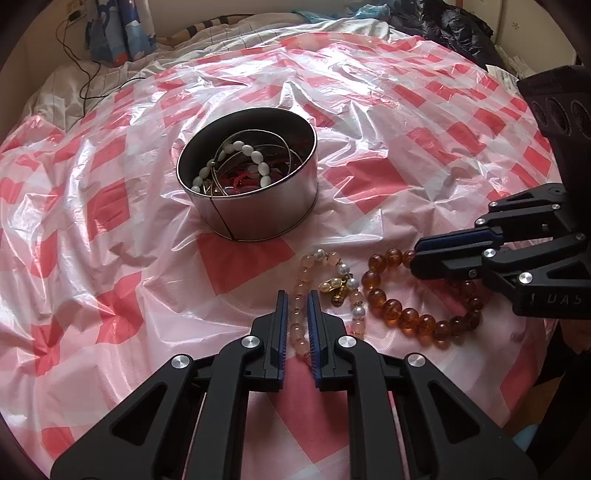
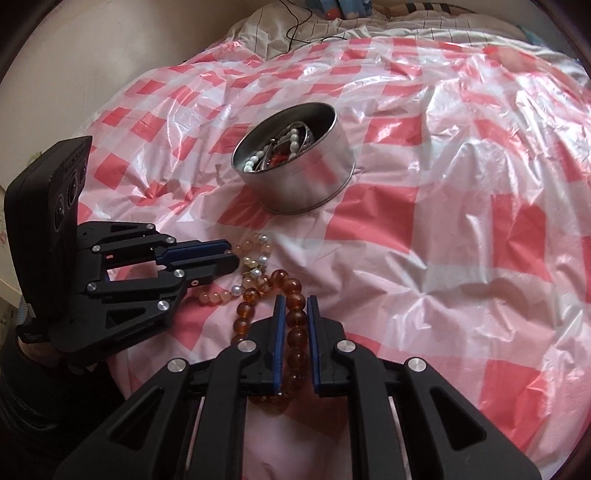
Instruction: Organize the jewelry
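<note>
A bed fills the room's middle, and over it lies a crinkled sheet of thin plastic printed in red and white checks, glossy where the window light catches its folds. Beyond the sheet's far edge a pale quilt with a fine grid shows, a thin black cable trails across it, and a blue patterned cloth hangs against the cream wall. A dark puffy jacket is heaped at the far right corner. Near the middle of the sheet stands a round metal tin, open at the top, holding a white bead bracelet, thin metal bangles and a bit of red cord. Just in front of the tin, on the plastic, two bracelets lie touching: a pale pink bead bracelet with a few pearl beads and a small gold charm, and to its right an amber bead bracelet. The left gripper points down at the sheet, its blue-lined fingers drawn close on either side of the pink strand and pinching it. The right gripper reaches in from the right, its fingers likewise narrowed and pinching the amber beads that run between them. A person's dark sleeve shows behind the left gripper.
</note>
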Demonstrator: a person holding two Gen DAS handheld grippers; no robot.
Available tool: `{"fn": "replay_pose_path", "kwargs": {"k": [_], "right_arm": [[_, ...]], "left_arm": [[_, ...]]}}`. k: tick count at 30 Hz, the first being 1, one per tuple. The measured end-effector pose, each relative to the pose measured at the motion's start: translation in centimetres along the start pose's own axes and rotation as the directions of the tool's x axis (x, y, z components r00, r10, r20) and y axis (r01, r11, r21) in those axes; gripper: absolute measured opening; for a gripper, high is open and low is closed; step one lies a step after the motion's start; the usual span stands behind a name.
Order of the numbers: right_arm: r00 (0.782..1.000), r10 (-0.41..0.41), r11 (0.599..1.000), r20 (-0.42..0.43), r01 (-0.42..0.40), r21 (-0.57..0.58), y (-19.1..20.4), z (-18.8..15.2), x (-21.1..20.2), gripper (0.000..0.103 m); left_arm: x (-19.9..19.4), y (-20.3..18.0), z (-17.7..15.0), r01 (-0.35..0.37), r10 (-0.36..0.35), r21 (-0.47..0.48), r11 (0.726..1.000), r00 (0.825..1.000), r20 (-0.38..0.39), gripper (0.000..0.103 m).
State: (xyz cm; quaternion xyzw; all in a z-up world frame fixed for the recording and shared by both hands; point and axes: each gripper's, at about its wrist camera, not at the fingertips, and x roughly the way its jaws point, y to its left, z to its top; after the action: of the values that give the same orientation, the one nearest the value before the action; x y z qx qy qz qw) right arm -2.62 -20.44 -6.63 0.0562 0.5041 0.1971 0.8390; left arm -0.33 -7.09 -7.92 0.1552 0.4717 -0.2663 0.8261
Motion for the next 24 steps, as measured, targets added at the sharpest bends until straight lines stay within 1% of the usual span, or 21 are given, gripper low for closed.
{"fn": "replay_pose_path", "kwargs": {"k": [2,3,4,5,6,9,11,12,13,15,16,19,22,24], "right_arm": [[1.0,-0.005,1.0,-0.004,0.005,-0.005,-0.1,0.0,0.0,0.013],[1.0,0.005,1.0,-0.021,-0.005,-0.005,-0.1,0.0,0.1,0.027],[0.999,0.019,1.0,-0.03,-0.02,-0.012,0.1,0.0,0.2,0.033],[1.0,0.012,1.0,-0.028,-0.013,-0.027,0.4,-0.1,0.3,0.037],[0.999,-0.01,0.999,-0.031,0.008,-0.051,0.8,-0.1,0.4,0.037],[0.996,-0.078,0.988,-0.037,0.072,-0.136,2.0,-0.4,0.8,0.037],[0.994,-0.097,0.984,-0.039,0.091,-0.151,2.2,-0.5,0.9,0.034],[0.994,-0.1,0.985,-0.04,0.093,-0.143,1.9,-0.5,0.9,0.027],[0.994,-0.098,0.987,-0.041,0.092,-0.129,1.6,-0.4,0.8,0.023],[0.997,-0.059,0.995,-0.048,0.055,-0.079,0.8,-0.4,0.8,0.015],[0.998,-0.048,0.997,-0.048,0.045,-0.06,0.4,-0.3,0.7,0.013],[0.998,-0.046,0.998,-0.037,0.044,-0.042,0.1,-0.3,0.4,0.012],[0.994,-0.11,0.992,0.0,0.11,-0.053,0.2,-0.1,-0.2,0.012],[0.996,-0.093,0.995,-0.005,0.093,-0.027,-0.3,0.0,-0.3,0.012]], "left_arm": [[0.0,0.2,0.0,0.0,0.0,-0.01,1.0,1.0,-0.002,0.01],[0.0,0.3,0.1,0.003,-0.003,-0.017,1.0,1.0,-0.002,0.01],[0.1,0.4,0.0,0.005,-0.005,-0.021,1.0,1.0,-0.005,0.012],[0.2,0.5,0.0,0.002,-0.002,-0.022,1.0,1.0,-0.007,0.013],[0.2,0.5,0.0,0.0,0.0,-0.021,1.0,1.0,-0.006,0.015],[0.3,0.5,-0.1,0.0,0.0,-0.019,1.0,1.0,-0.008,0.017],[0.3,0.4,-0.1,-0.004,0.003,-0.014,1.0,1.0,-0.011,0.017],[0.3,0.4,-0.1,-0.003,0.003,-0.014,1.0,1.0,-0.013,0.017],[0.4,0.4,-0.1,-0.003,0.003,-0.015,1.0,1.0,-0.013,0.017],[0.3,0.5,-0.1,-0.003,0.003,-0.015,1.0,1.0,-0.015,0.017],[0.3,0.5,-0.1,-0.004,0.004,-0.014,1.0,1.0,-0.014,0.017],[0.4,0.4,-0.1,-0.006,0.006,-0.012,1.0,1.0,-0.014,0.017],[0.4,0.4,-0.2,-0.008,0.007,-0.011,1.0,1.0,-0.015,0.017],[0.4,0.5,-0.2,-0.007,0.007,-0.011,1.0,1.0,-0.015,0.017]]}}
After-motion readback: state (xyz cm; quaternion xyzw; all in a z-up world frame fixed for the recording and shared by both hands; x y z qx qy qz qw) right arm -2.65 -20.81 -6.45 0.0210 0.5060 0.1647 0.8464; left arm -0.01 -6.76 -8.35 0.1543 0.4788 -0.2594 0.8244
